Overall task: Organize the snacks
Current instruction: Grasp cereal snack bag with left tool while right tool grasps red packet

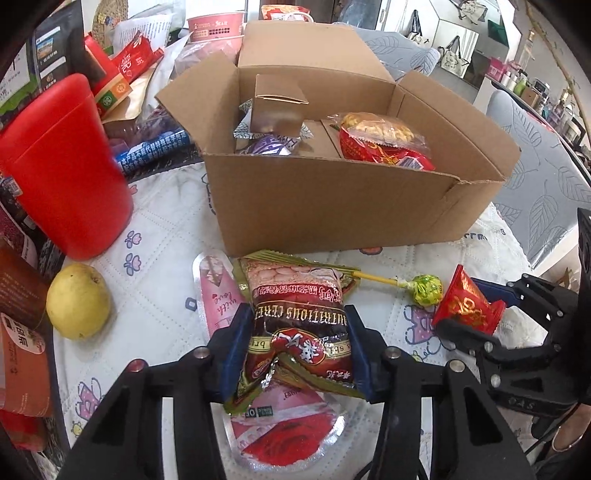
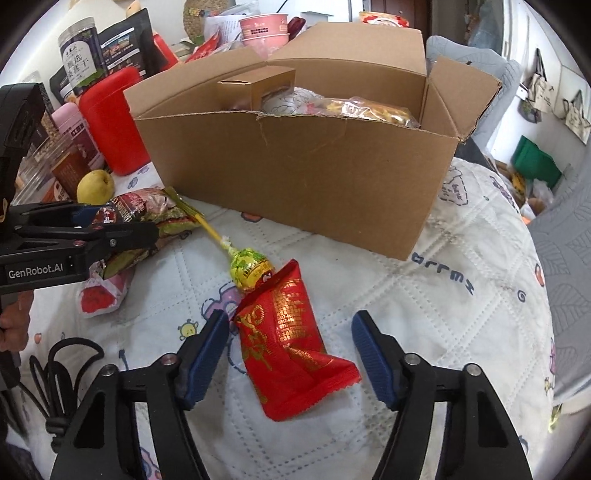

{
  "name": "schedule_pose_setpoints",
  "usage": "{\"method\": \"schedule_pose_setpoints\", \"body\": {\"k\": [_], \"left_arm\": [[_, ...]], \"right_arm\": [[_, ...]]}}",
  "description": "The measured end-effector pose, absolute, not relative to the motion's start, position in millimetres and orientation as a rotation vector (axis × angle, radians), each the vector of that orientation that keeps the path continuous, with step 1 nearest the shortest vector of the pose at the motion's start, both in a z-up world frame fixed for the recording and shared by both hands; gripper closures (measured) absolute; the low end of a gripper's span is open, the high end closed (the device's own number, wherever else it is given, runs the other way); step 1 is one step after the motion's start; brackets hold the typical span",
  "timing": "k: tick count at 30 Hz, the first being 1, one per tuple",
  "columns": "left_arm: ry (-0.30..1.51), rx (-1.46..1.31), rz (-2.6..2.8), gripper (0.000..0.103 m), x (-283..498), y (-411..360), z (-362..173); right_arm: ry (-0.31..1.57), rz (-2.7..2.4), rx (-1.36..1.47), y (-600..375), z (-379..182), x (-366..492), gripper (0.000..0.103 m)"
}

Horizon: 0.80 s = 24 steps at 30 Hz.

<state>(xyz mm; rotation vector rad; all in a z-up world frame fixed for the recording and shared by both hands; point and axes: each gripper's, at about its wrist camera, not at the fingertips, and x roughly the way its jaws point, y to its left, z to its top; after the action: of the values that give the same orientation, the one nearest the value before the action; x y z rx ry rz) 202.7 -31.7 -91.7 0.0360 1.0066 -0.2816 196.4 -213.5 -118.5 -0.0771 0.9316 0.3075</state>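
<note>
My left gripper (image 1: 297,317) is shut on a dark red cereal packet (image 1: 295,291), which is crumpled between the blue pads just above a pink and red foil packet (image 1: 284,428) on the quilted cloth. My right gripper (image 2: 291,319) stands open around a red packet with gold print (image 2: 291,354). Its left pad (image 2: 210,354) touches the packet's edge and the right pad is clear of it. A green-wrapped lollipop (image 2: 249,267) lies beside that packet. Behind them stands an open cardboard box (image 2: 295,177) holding a small brown carton and several snack bags.
A red canister (image 1: 62,166) and a yellow pear (image 1: 77,301) sit at the left. Jars, bags and a pink bowl (image 2: 264,26) crowd the back left. A black cable (image 2: 62,376) lies near the front left. A grey leaf-pattern cushion (image 1: 546,192) lies to the right.
</note>
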Motion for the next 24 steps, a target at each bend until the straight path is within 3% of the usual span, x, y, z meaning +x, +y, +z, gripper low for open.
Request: {"method": "schedule_pose_setpoints", "body": {"k": [2,9,24], "left_arm": [[1.001,0.038,-0.293,0.055,197.1,-33.8,-88.2],[0.977,0.026,-0.318,0.055,169.4,-36.7,-72.0],[1.027,-0.016,-0.365,0.055,108.3,-40.1,-73.8]], "right_arm": [[0.931,0.292,-0.077,-215.4,-117.4,194.8,0.060],[0.913,0.284,-0.032,-224.3,-108.6,180.7,0.071],[0.859,0.279,0.009,-236.6,-86.8,123.9,0.073]]}}
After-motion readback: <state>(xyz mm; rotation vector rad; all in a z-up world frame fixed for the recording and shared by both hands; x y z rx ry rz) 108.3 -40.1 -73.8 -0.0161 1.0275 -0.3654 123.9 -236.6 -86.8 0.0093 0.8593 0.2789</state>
